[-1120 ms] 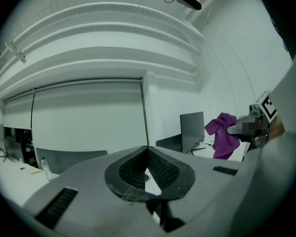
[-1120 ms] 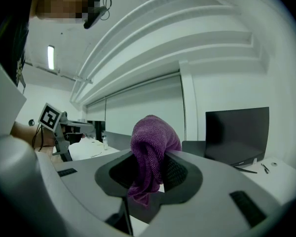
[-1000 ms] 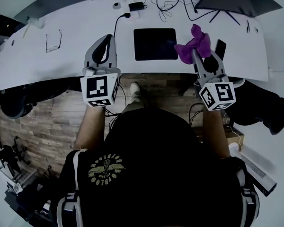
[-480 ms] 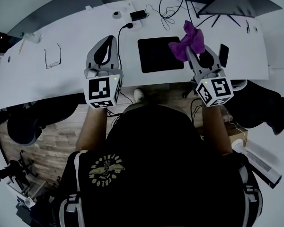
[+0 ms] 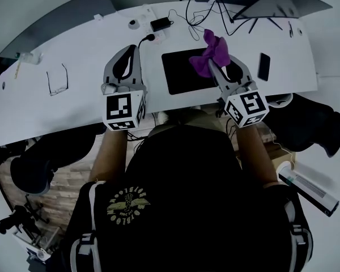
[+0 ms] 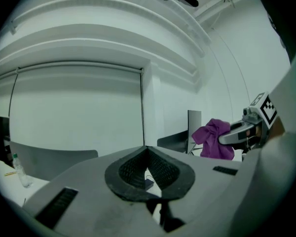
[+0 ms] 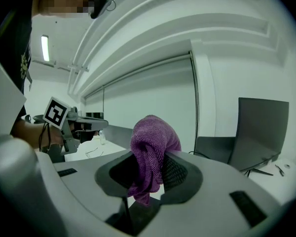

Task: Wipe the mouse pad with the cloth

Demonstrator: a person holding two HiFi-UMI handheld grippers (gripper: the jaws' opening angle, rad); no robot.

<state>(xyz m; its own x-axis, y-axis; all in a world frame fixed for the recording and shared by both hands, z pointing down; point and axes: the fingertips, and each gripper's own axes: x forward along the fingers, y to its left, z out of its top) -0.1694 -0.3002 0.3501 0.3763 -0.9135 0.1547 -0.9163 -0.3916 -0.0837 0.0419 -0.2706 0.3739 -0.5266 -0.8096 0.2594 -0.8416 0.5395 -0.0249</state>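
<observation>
**q_poster:** White desk (image 5: 73,106), black mouse pad (image 5: 184,72) top-centre in the head view. Right gripper (image 5: 216,68) is clamped on a bunched purple cloth (image 5: 211,52), which sits over the pad's upper-right corner. Can't tell if it's touching yet, tbh. Left gripper (image 5: 126,54) is left of the pad w/ jaws pressed together and nothing in them. How do I do the wipe properly?

**reply_guy:** Imo the wipe hasn't rly started. The right gripper view looks out across the room, not down at the desk, so tip it down till the loose cloth lies flat on the pad, not just the wad's tip. Then do long overlapping strokes from one edge to the other, light pressure. Pad isn't pinned by anything, so it'll prob slide. Rest the closed left gripper on the pad's near-left corner to hold it. Also watch the phone (image 5: 263,67) just right of the pad and the cables (image 5: 207,16) behind it, easy to snag. Keep the grip tight, since only a fold of cloth is pinched.
</observation>
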